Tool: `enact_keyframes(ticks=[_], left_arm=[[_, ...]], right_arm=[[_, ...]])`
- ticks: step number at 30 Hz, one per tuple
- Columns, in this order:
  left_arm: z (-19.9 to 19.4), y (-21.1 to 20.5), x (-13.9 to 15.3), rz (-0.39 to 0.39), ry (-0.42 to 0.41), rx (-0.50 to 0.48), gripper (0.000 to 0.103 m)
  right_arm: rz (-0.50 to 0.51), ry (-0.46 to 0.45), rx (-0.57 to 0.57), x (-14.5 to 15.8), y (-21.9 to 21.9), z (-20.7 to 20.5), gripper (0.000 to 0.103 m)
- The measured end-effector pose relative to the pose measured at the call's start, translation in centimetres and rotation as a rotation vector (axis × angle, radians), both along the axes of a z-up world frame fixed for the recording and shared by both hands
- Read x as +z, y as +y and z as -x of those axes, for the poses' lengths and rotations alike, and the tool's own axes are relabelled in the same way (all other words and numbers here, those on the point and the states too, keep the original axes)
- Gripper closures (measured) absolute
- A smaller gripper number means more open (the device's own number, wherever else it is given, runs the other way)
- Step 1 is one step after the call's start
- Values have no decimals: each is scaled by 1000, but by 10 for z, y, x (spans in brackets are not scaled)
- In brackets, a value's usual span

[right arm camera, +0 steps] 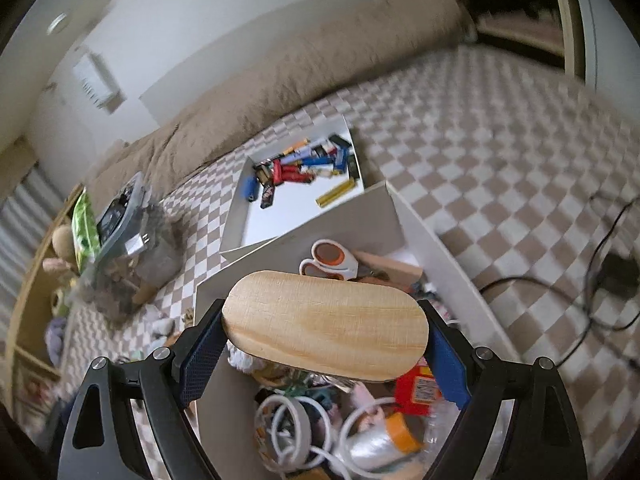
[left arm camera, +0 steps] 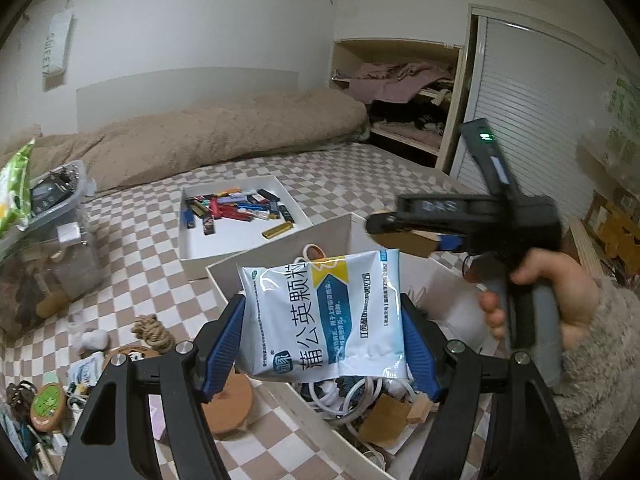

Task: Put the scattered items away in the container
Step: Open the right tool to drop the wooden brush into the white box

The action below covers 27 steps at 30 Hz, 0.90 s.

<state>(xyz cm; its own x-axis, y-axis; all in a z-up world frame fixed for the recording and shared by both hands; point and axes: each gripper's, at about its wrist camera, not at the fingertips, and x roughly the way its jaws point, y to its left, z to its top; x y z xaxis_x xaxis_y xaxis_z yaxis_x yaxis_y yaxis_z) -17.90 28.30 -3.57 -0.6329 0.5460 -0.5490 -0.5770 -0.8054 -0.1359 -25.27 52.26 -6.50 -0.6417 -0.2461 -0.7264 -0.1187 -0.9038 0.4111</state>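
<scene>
The left gripper (left arm camera: pixel 322 344) has its jaws clenched on a white-and-blue sachet (left arm camera: pixel 326 316), held at lower centre of the frame above the white container (left arm camera: pixel 340 226). The right gripper (right arm camera: pixel 326 352) grasps an oval wooden board (right arm camera: pixel 326 330) between its jaws, lower centre, over the container's (right arm camera: pixel 440 248) clutter.

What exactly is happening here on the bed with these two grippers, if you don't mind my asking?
A person is tidying clutter into a white cardboard box on the checkered bedspread. The left gripper is clamped on a white-and-blue medicine sachet; the right gripper is clamped on an oval light wooden board. Both are held over the box, which already contains white cables and orange-handled scissors. Neither item is released yet.
</scene>
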Motion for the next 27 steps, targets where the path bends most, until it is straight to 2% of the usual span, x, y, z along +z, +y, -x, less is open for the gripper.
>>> enact_keyframes(ticks=[6, 12, 18, 20, 22, 27], left_arm=[[8, 10, -15, 12, -23, -30, 31], [14, 20, -25, 37, -19, -64, 31], [24, 25, -32, 53, -13, -62, 31], [28, 27, -32, 52, -15, -63, 31], [32, 29, -33, 52, -19, -62, 30], [39, 34, -36, 37, -45, -64, 30]], right_arm=[[186, -90, -98, -37, 20, 31, 13], [348, -126, -207, -61, 40, 49, 13], [414, -154, -284, -76, 51, 62, 12], [435, -153, -304, -79, 57, 63, 8], [477, -151, -296, -80, 59, 64, 0], [506, -141, -255, -77, 60, 63, 0]])
